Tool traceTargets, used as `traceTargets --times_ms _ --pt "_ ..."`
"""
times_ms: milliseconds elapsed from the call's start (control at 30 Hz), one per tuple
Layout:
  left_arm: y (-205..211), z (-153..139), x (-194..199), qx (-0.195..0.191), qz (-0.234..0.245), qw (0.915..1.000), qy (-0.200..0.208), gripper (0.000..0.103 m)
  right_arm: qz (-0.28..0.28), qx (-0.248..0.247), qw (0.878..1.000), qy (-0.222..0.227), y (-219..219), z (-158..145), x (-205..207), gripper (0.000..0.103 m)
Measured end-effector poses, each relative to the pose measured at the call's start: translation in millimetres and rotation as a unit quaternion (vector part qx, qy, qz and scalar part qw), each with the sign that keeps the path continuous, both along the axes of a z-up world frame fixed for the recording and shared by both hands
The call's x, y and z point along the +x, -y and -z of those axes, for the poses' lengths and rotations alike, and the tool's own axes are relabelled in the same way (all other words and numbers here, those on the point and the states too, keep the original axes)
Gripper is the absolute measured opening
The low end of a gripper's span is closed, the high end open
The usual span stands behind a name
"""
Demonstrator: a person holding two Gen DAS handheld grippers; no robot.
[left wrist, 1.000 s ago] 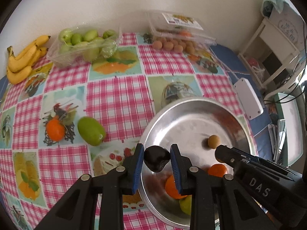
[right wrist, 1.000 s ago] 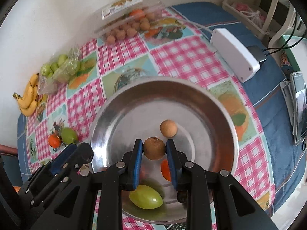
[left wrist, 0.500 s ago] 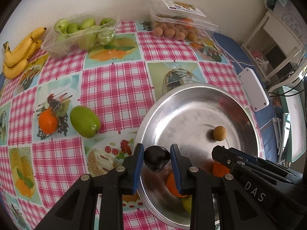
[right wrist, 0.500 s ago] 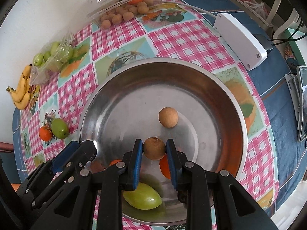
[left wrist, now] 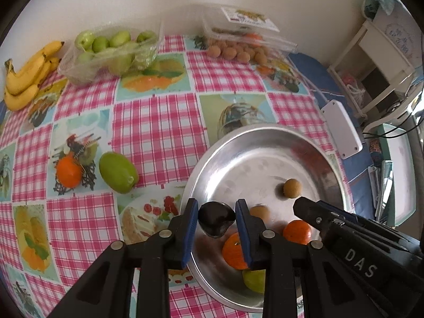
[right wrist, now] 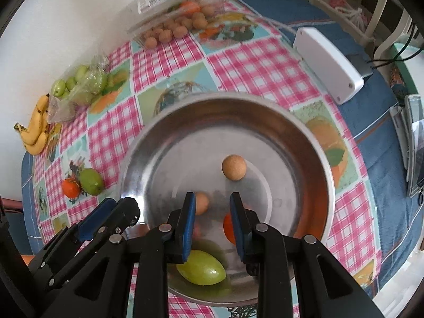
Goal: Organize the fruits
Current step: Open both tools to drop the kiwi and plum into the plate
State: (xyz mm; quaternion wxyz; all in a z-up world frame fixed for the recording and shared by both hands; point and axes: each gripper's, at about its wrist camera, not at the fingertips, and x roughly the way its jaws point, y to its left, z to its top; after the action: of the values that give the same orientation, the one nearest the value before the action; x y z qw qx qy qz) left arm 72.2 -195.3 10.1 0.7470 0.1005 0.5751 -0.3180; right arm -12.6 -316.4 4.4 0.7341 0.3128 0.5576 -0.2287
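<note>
Left gripper [left wrist: 216, 206]: fingers clamped on a dark fruit [left wrist: 216, 220], held over the near rim of the metal bowl [left wrist: 265, 129] on the worktop. Right gripper [right wrist: 212, 198]: fingers drawn close together, nothing between them. A small brown fruit [right wrist: 202, 203] lies in the bowl just beside its left finger.

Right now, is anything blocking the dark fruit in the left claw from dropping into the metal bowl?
Nothing visible: the dark fruit in the left claw is over the metal bowl, with bare metal showing behind it.
</note>
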Motion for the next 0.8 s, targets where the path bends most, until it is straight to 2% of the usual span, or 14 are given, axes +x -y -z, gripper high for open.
traceTargets --times_ms 267,500,600,700,767,800 --pt "-3 -13 2 -0.009 -0.003 0.9999 0.010 0.033 0.003 -0.024 0.999 0.028 2 -31 -6 0.027" --pt "-16 -5 13 0.004 -0.032 0.9995 0.005 0.033 0.002 -0.018 1.000 0.017 2 -23 -3 0.027" --pt "-26 0 21 0.010 -0.051 0.9987 0.003 0.036 0.001 -0.014 1.000 0.009 2 -16 -3 0.027" --pt "-34 1 26 0.017 -0.067 0.9976 0.008 0.050 0.003 -0.014 1.000 0.000 2 -10 -2 0.027" --pt "-40 1 29 0.024 -0.081 0.9963 0.016 0.076 0.006 -0.016 1.000 -0.003 2 -9 -2 0.030" --pt "-41 2 31 0.031 -0.086 0.9956 0.021 0.081 0.006 -0.018 1.000 -0.006 2 -9 -2 0.039"
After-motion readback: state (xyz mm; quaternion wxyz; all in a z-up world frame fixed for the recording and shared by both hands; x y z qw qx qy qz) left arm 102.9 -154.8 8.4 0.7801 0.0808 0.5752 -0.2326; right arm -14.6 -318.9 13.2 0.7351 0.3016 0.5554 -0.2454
